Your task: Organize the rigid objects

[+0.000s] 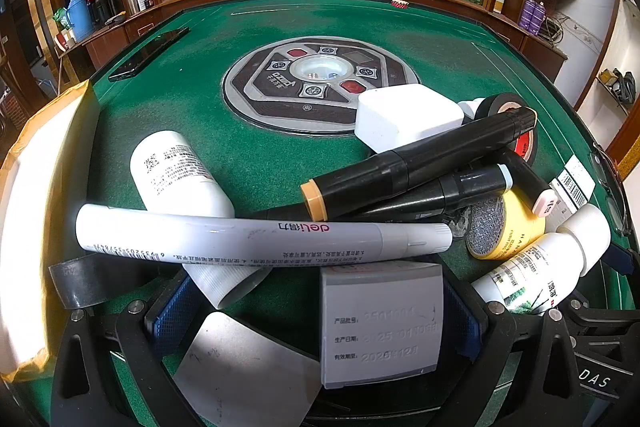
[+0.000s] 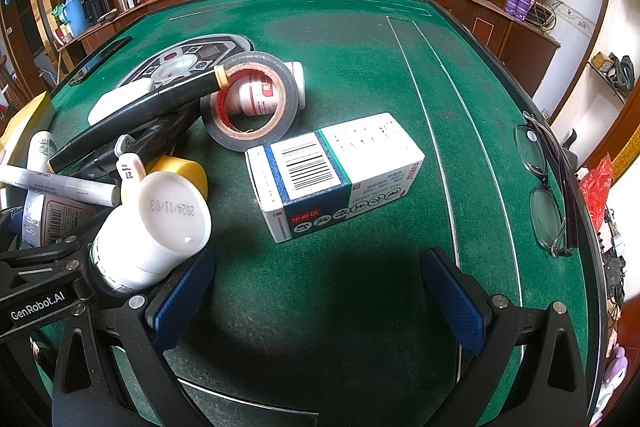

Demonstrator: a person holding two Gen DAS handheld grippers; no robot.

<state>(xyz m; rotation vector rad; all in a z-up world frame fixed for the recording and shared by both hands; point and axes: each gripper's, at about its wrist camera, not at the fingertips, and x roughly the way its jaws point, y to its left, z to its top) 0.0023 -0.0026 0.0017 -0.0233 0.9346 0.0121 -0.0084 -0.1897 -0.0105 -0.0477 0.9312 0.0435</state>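
Observation:
On the green table a heap of rigid objects lies before my left gripper (image 1: 316,315): a white Deli marker (image 1: 256,237), black markers (image 1: 416,163), a white bottle (image 1: 180,179), a yellow tin (image 1: 504,227), a white charger (image 1: 408,117) and a white pill bottle (image 1: 548,267). The left jaws stand wide around a grey-white box (image 1: 382,327), not pressing it. My right gripper (image 2: 320,303) is open and empty, just short of a white and blue medicine box (image 2: 336,175). A black tape roll (image 2: 250,103) lies beyond, with the pill bottle (image 2: 152,231) at left.
A cardboard box (image 1: 36,219) stands at the left table edge. Eyeglasses (image 2: 548,187) lie near the right edge. A black phone (image 1: 148,55) lies far left. The round control panel (image 1: 320,83) sits mid-table. A metal scraper (image 1: 244,371) lies under my left gripper.

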